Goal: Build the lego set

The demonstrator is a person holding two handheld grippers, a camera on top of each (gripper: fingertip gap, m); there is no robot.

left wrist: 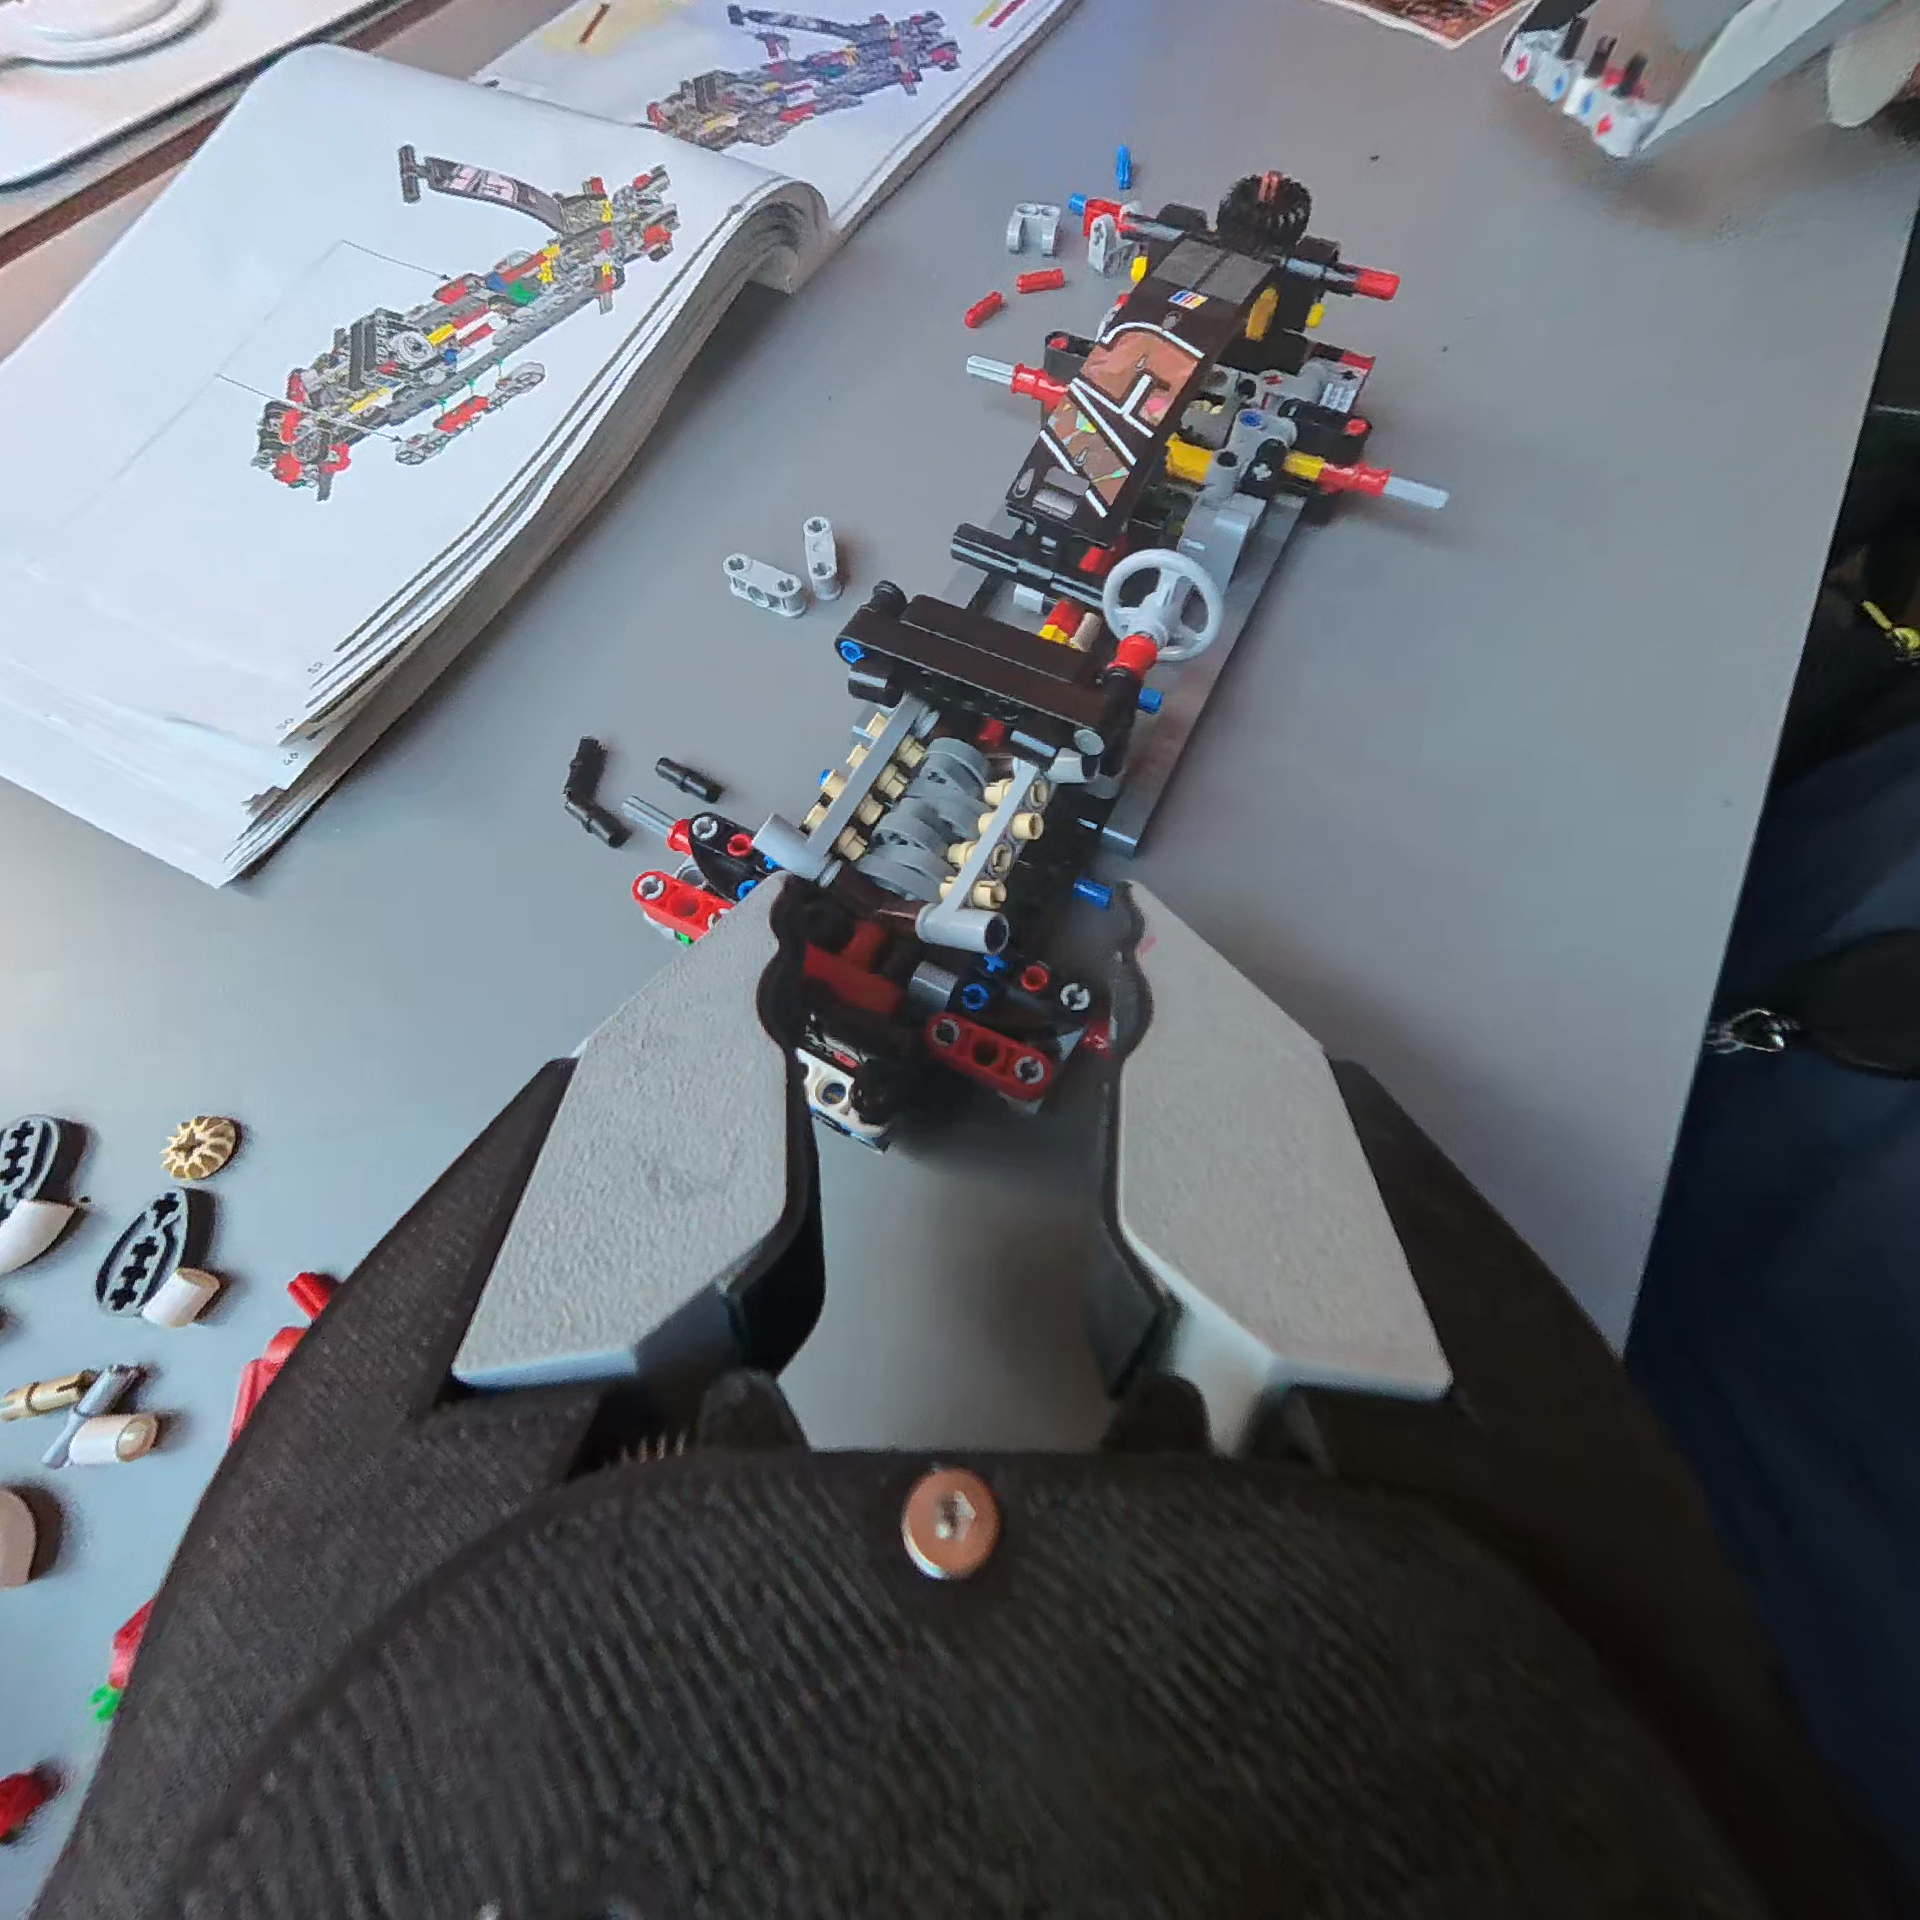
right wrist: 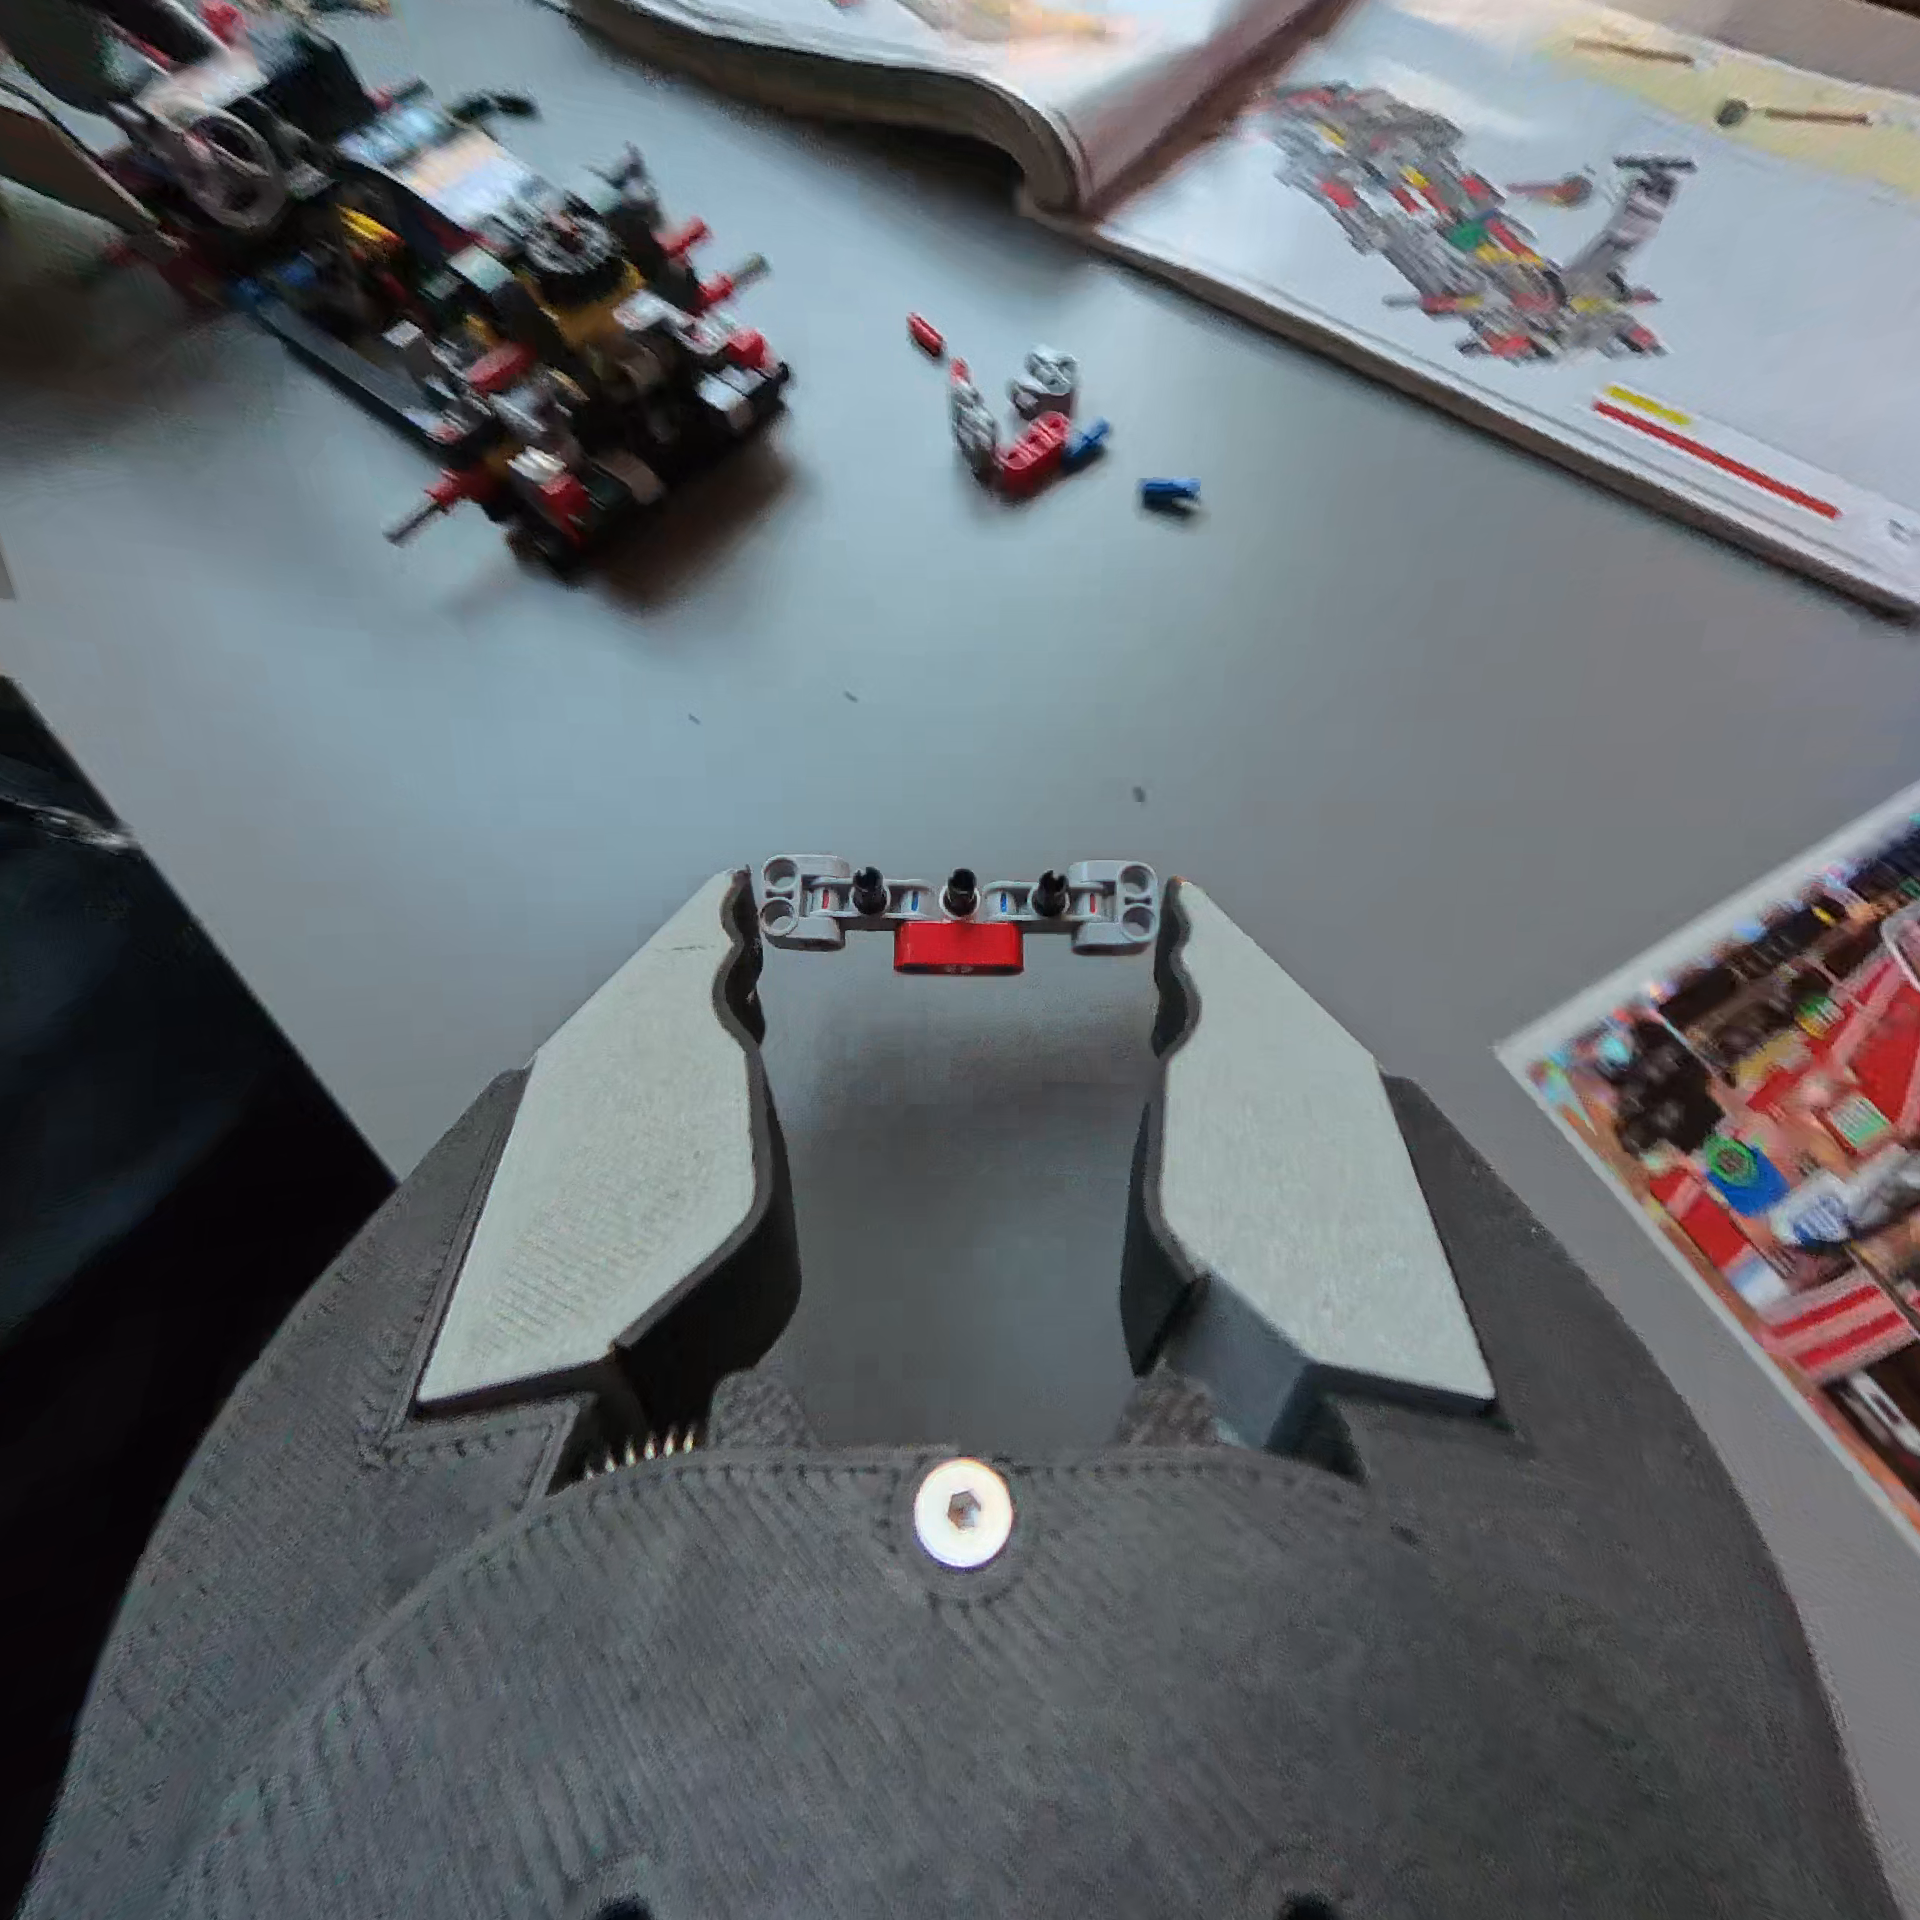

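The left gripper (left wrist: 951,997) has its two grey fingers closed around the near end of a long black, red and grey toy-brick car chassis (left wrist: 1091,644), the dark wavy pads lying against both flanks of the model. The chassis stretches away from the fingertips across a grey table (left wrist: 1507,779), with a grey engine block of ribbed cylinders and tan pins just beyond the tips, then a light grey steering wheel (left wrist: 1162,601), then a dark stickered body panel. Left of the chassis lie loose black pins (left wrist: 595,790) and two small grey connectors (left wrist: 779,574); farther out, an open instruction booklet (left wrist: 416,416) shows a printed model. At the lower left edge sit small black, white and tan parts (left wrist: 156,1247).

The right gripper (right wrist: 958,914) is spread wide and pinches a short grey beam assembly (right wrist: 958,902) end to end, each pad against one grey end connector; three black pins stick up from it and a red brick hangs below. It sits above bare table. Beyond, blurred, lie the chassis (right wrist: 499,312), scattered red, blue and grey small pieces (right wrist: 1023,426), and the booklet (right wrist: 1455,239). A colourful printed sheet (right wrist: 1766,1143) lies at the right.
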